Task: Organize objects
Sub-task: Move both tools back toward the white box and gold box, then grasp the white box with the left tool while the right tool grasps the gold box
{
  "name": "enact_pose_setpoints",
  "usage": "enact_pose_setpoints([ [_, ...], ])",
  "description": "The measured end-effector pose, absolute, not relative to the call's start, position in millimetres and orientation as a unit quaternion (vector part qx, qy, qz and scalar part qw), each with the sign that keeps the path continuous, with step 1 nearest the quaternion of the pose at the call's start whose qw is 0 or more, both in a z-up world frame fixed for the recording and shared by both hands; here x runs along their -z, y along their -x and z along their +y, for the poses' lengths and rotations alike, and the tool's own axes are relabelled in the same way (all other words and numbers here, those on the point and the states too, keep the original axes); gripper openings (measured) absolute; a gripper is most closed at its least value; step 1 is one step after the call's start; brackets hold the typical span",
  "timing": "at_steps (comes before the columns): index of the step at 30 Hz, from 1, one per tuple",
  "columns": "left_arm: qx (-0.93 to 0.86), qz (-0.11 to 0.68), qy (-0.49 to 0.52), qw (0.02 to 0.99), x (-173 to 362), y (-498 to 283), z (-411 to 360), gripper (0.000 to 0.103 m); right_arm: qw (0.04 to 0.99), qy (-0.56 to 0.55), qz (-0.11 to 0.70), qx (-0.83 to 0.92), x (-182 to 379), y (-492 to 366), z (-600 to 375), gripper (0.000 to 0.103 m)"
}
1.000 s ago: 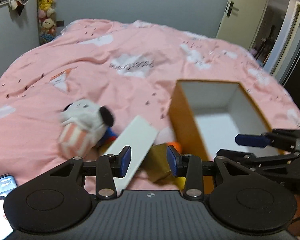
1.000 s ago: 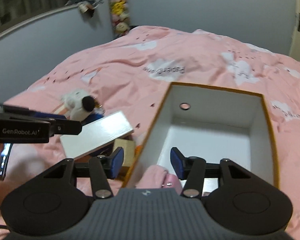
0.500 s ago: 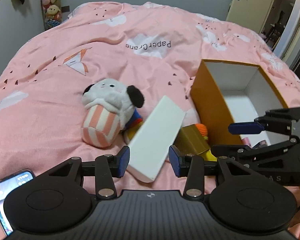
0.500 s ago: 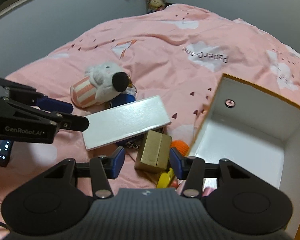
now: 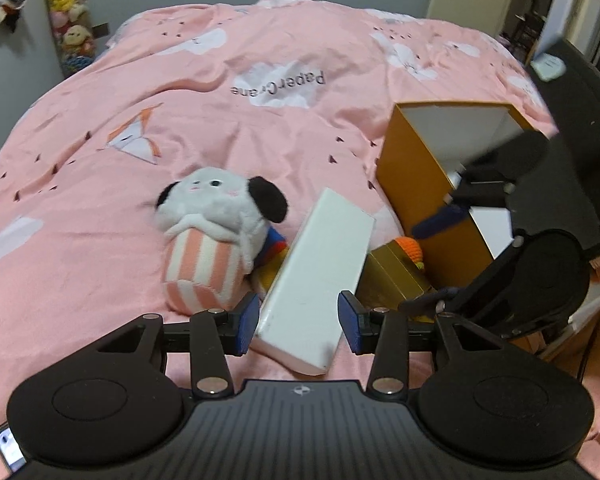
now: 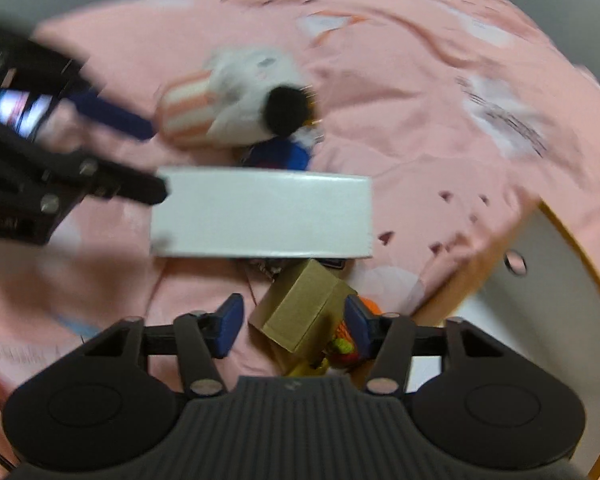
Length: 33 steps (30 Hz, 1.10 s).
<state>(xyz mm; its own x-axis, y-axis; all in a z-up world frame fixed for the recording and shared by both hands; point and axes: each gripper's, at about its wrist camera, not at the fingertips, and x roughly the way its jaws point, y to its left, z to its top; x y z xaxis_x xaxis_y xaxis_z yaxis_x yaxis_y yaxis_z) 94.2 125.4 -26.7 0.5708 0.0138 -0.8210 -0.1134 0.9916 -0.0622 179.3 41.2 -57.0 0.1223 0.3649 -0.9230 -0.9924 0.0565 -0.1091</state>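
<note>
Clutter sits bunched on the pink bedspread beside an open orange box with a white inside, and both grippers are lining up on separate pieces of it, so the step in hand looks like the approach before a pick, nothing yet lifted. The left gripper has its jaws spread wide on either side of the near end of the long white box, which lies slantwise toward one o'clock in the left wrist view, its far end resting on the pile; the blue pads are close to its sides but I cannot tell whether they touch. The right gripper is likewise spread, empty, straddling the small tan cardboard box, with an orange and yellow knitted toy tucked at its four o'clock side. The plush dog in a striped cup lies at ten o'clock of the white box, with a blue item partly hidden beneath. The orange box stands at three o'clock of the pile in the right wrist view, which is blurred. Next, I judge, each pair of jaws must close squarely on its box; the white one is broad and smooth, so a centred squeeze matters, then a carry over the orange box's rim.
</note>
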Motion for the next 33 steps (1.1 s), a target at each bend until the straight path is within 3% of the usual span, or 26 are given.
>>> enact_pose_setpoints([
  [8, -0.020, 0.465, 0.021, 0.885, 40, -102, 119, 0.056, 0.526, 0.520, 0.310, -0.597, 73, -177, 57, 0.083],
  [13, -0.015, 0.471, 0.015, 0.882, 44, -107, 119, 0.058, 0.474, 0.563, 0.294, -0.610, 88, -174, 61, 0.085],
  [16, -0.006, 0.471, 0.007, 0.882, 45, -110, 117, 0.058, 0.472, 0.577, 0.277, -0.606, 97, -173, 62, 0.081],
  [18, 0.002, 0.472, -0.002, 0.881, 46, -113, 115, 0.060, 0.473, 0.574, 0.276, -0.609, 99, -176, 63, 0.072],
  [25, 0.045, 0.486, -0.070, 0.870, 50, -130, 106, 0.069, 0.482, 0.561, 0.262, -0.620, 84, -178, 51, 0.070],
  [33, 0.090, 0.510, -0.105, 0.849, 48, -153, 103, 0.071, 0.531, 0.504, 0.244, -0.636, 7, -189, 18, 0.069],
])
